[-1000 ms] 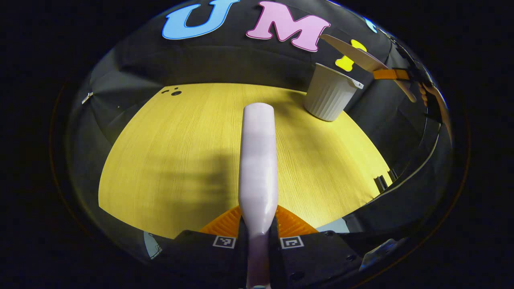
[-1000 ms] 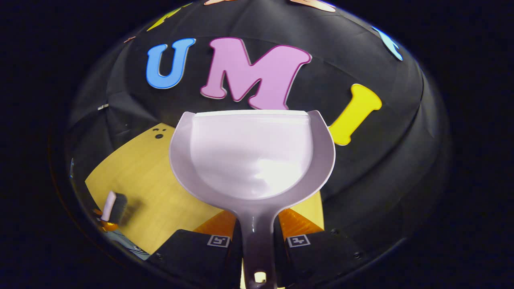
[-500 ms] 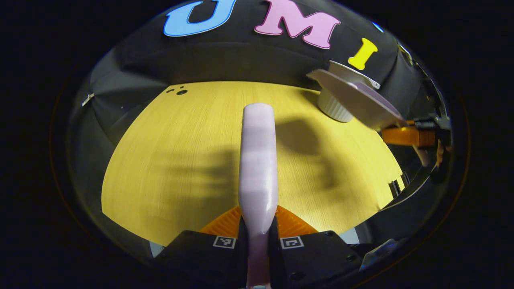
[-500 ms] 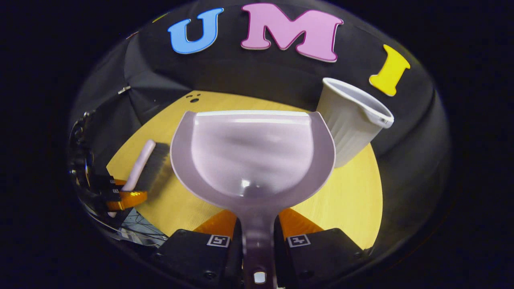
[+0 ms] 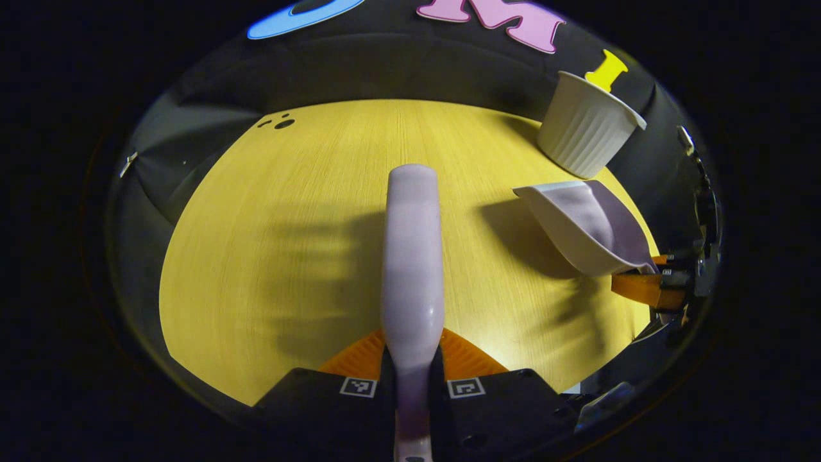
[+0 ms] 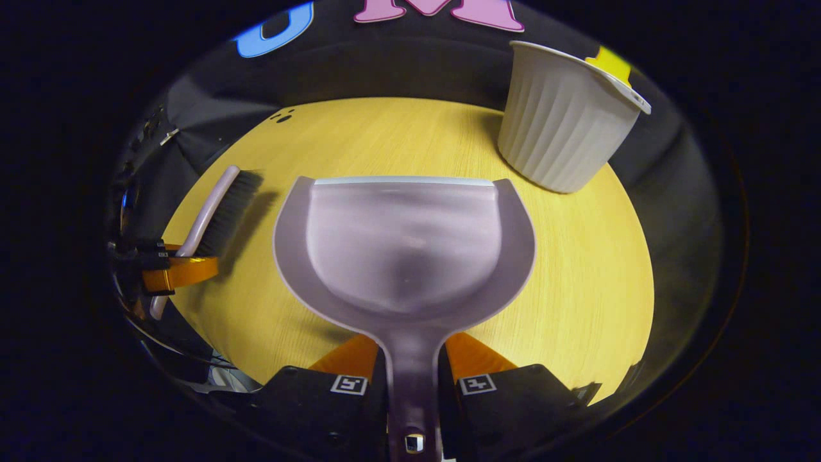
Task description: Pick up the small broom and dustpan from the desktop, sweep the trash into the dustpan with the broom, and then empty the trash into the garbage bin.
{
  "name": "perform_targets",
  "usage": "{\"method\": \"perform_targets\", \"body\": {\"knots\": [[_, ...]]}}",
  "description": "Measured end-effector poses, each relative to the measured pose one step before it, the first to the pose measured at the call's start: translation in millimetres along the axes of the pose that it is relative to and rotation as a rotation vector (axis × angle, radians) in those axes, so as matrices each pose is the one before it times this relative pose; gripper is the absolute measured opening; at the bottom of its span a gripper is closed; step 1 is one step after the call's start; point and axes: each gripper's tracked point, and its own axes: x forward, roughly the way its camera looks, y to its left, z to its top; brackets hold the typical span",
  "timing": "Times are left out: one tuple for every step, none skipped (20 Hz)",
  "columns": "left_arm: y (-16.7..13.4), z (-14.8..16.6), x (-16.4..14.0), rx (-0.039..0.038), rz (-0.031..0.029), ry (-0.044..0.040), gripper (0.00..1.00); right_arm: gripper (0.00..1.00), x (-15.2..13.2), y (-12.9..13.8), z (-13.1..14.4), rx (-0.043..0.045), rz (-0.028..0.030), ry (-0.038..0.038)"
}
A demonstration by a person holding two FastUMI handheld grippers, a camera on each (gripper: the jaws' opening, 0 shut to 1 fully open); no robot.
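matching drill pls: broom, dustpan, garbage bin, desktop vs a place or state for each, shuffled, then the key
Things:
1. broom
2. dustpan
3. garbage bin
4. desktop

Place or state:
A. standing upright at the far right of the desk
B. clamped by its handle in the right gripper
C. yellow wood grain, no trash seen on it
D. clamped by its handle in the left gripper

Pairs: 1-D, 2-B, 3-A, 4-C

Your left gripper (image 5: 412, 371) has both fingers pressed on the pale broom (image 5: 412, 256) handle, which runs straight ahead over the yellow desktop (image 5: 288, 244); right of the broom, the dustpan (image 5: 587, 224) hangs tilted in your right gripper (image 5: 651, 287); beyond the dustpan stands the ribbed white garbage bin (image 5: 585, 131), upright.
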Motion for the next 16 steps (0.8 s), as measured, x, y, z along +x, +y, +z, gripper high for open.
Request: {"method": "perform_targets", "body": {"knots": [[-3.42, 2.09, 6.24, -0.01272, 0.00483, 0.02424, 0.26, 0.40, 1.07, 0.67, -1.83, 0.00901, -0.00712, 0.01400], [-0.97, 2.42, 2.48, -0.01319, 0.00182, 0.01770, 0.24, 0.40, 1.64, 0.44, -1.50, 0.00306, -0.00679, 0.01259], [1.70, 0.53, 3.84, -0.01085, 0.00489, 0.01750, 0.26, 0.37, -0.27, -0.37, -0.45, -0.00731, -0.00788, 0.00723], [0.47, 0.86, 1.62, -0.00720, 0.00628, 0.01469, 0.26, 0.34, -0.21, -2.07, -0.25, -0.01289, -0.00566, 0.00317], [-1.98, -0.80, 3.42, -0.00392, 0.00574, 0.01595, 0.26, 0.37, -0.89, -0.94, -0.19, -0.00683, -0.00278, 0.00511], [-0.61, -0.47, 1.64, -0.00175, 0.00577, 0.01451, 0.27, 0.37, -0.12, 0.76, -1.72, 0.00339, 0.00053, 0.00957], [-0.44, 1.83, -3.07, 0.00399, 0.00527, -0.00072, 0.27, 0.34, 0.13, 0.93, -0.92, 0.01037, 0.00286, 0.00851], [0.54, 1.89, -1.45, 0.00388, 0.00823, -0.00129, 0.28, 0.38, 0.29, 2.88, -0.22, 0.00802, 0.00409, -0.00087], [-2.08, 0.68, -0.55, 0.00248, 0.00014, -0.00115, 0.29, 0.39, -1.87, 2.71, 1.84, 0.00829, 0.00669, -0.00615], [0.58, 0.18, 3.64, 0.00249, 0.00297, -0.00299, 0.31, 0.39, 1.95, 1.12, -1.09, -0.00355, 0.00313, 0.00013], [0.65, 1.38, -0.17, -0.00106, -0.00100, -0.00473, 0.33, 0.40, 1.27, 0.76, -1.07, -0.00354, 0.00882, 0.00394], [-0.53, 0.07, -0.61, -0.00212, -0.00568, -0.00167, 0.39, 0.43, -2.19, 1.38, -0.01, -0.00033, 0.00898, 0.00237], [-1.90, -0.87, -1.66, -0.00089, -0.01153, -0.00582, 0.43, 0.51, -0.51, 0.11, 0.39, 0.00033, -0.00116, -0.00418], [-2.36, -1.74, -3.20, -0.00090, -0.01111, -0.00908, 0.58, 0.63, -1.04, 1.52, 0.89, 0.00467, 0.00469, -0.01030], [-2.20, 0.88, -4.80, -0.00152, -0.00914, -0.01170, 0.68, 0.77, -2.93, -0.31, 2.23, 0.00531, -0.00258, -0.01197], [-2.76, -0.51, -7.52, 0.00347, -0.01024, -0.00744, 0.82, 0.92, 0.18, 0.99, 1.04, 0.00651, -0.00189, -0.01443]]}}
